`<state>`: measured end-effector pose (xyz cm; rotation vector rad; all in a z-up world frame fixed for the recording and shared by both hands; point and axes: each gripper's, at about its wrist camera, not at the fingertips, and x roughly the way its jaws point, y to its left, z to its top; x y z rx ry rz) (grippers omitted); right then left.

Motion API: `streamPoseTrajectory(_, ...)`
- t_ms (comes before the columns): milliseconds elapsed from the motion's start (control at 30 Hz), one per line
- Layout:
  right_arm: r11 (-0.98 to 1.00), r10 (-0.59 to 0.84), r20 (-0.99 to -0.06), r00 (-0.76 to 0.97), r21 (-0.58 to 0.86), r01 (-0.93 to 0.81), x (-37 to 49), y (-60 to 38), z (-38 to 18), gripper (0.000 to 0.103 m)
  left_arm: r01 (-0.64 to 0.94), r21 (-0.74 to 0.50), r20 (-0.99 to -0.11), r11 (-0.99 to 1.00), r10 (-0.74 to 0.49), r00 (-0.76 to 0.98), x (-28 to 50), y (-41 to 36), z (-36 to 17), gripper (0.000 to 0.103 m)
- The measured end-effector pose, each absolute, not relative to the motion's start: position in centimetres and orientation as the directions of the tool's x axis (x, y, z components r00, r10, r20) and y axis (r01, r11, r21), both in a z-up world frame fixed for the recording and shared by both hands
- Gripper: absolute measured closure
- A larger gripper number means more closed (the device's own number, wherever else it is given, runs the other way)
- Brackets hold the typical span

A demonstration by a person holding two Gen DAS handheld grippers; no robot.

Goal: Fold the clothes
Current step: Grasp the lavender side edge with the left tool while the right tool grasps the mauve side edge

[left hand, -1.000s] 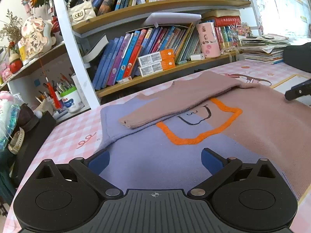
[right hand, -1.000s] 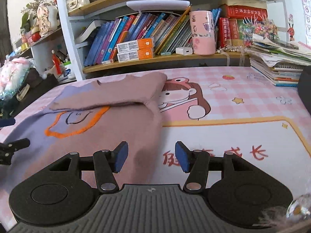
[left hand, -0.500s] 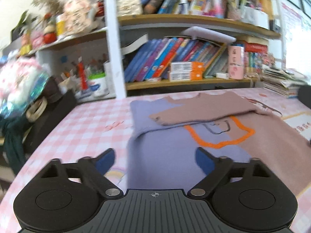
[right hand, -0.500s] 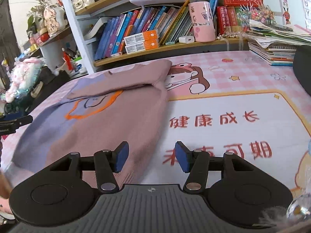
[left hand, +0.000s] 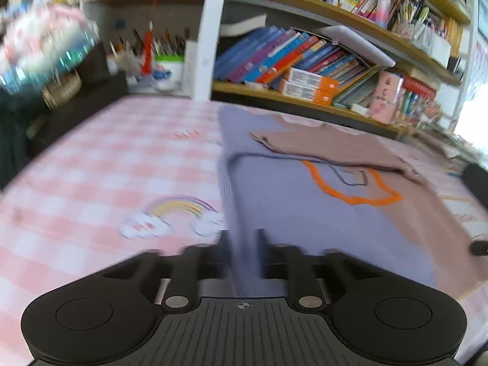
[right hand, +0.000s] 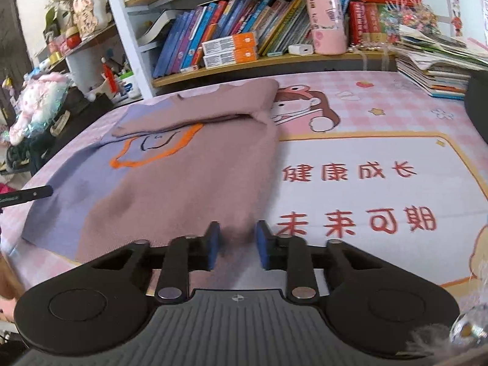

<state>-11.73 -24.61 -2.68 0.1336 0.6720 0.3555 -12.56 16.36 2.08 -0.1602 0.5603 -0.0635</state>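
Two grippers work one sweater (right hand: 183, 177), which lies flat on the pink checked tablecloth (left hand: 100, 164) with a sleeve folded across its far part. The left gripper (left hand: 242, 253) pinches the lilac near-left hem (view blurred); the right gripper (right hand: 235, 244) is clamped on the mauve near-right hem. Bookshelves (right hand: 244, 39) stand beyond.

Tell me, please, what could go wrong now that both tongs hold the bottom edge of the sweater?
1. The left tongs pinch only the purple corner of the sweater near its side edge; the cloth may slip out when lifted.
2. The sleeve lies loosely folded across the chest; pulling the hem may drag it open.
3. The right tongs hold the brown corner; uneven lifting may make the fold crooked.
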Motion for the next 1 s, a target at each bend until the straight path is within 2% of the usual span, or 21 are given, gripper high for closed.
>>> streamPoseTrajectory(67, 0.921, 0.389, -0.561, 0.731, 0.267, -0.285, -11.4, -24.6, -2.3, 0.093, 0.044, -0.207, -0.495, 0.977, -0.144, 0.857, -12.6, 16.3, 2.2, 0.099)
streamPoseTrajectory(133, 0.881, 0.459, -0.486, 0.744, 0.356, -0.311, -11.4, -25.2, -1.4, 0.094, 0.092, -0.244, -0.435, 0.966, -0.193, 0.879, -12.9, 16.0, 3.2, 0.099)
streamPoseTrajectory(200, 0.839, 0.512, -0.429, 0.744, 0.436, -0.326, -11.1, -25.9, -0.7, 0.094, 0.118, -0.247, -0.416, 0.962, -0.215, 0.884, -12.9, 15.7, 4.2, 0.098)
streamPoseTrajectory(333, 0.83, 0.524, -0.459, 0.717, 0.464, -0.31, -10.4, -26.1, -1.2, 0.094, 0.103, -0.253, -0.5, 0.962, -0.222, 0.837, -12.0, 16.3, 3.3, 0.097)
streamPoseTrajectory(433, 0.831, 0.52, -0.489, 0.7, 0.478, -0.284, -10.4, -26.7, -2.3, 0.094, 0.102, -0.264, -0.517, 0.959, -0.23, 0.825, -11.7, 16.5, 2.9, 0.094)
streamPoseTrajectory(533, 0.831, 0.514, -0.507, 0.692, 0.495, -0.254, -10.4, -27.4, -3.3, 0.088, 0.101, -0.274, -0.533, 0.956, -0.238, 0.812, -11.3, 16.7, 2.6, 0.086)
streamPoseTrajectory(733, 0.795, 0.555, -0.494, 0.669, 0.552, -0.252, -9.9, -28.2, -4.5, 0.082, 0.098, -0.294, -0.564, 0.951, -0.256, 0.785, -10.7, 17.0, 1.9, 0.082)
streamPoseTrajectory(833, 0.772, 0.589, -0.487, 0.645, 0.575, -0.27, -9.0, -27.9, -4.6, 0.082, 0.096, -0.304, -0.58, 0.948, -0.264, 0.771, -10.3, 17.2, 1.5, 0.085)
streamPoseTrajectory(900, 0.774, 0.595, -0.496, 0.632, 0.566, -0.284, -8.1, -27.4, -4.6, 0.092, 0.095, -0.311, -0.589, 0.946, -0.27, 0.761, -10.1, 17.3, 1.3, 0.098)
streamPoseTrajectory(1000, 0.795, 0.57, -0.496, 0.655, 0.533, -0.289, -7.4, -27.5, -4.0, 0.094, 0.125, -0.311, -0.588, 0.942, -0.294, 0.753, -9.2, 16.7, 1.4, 0.098)
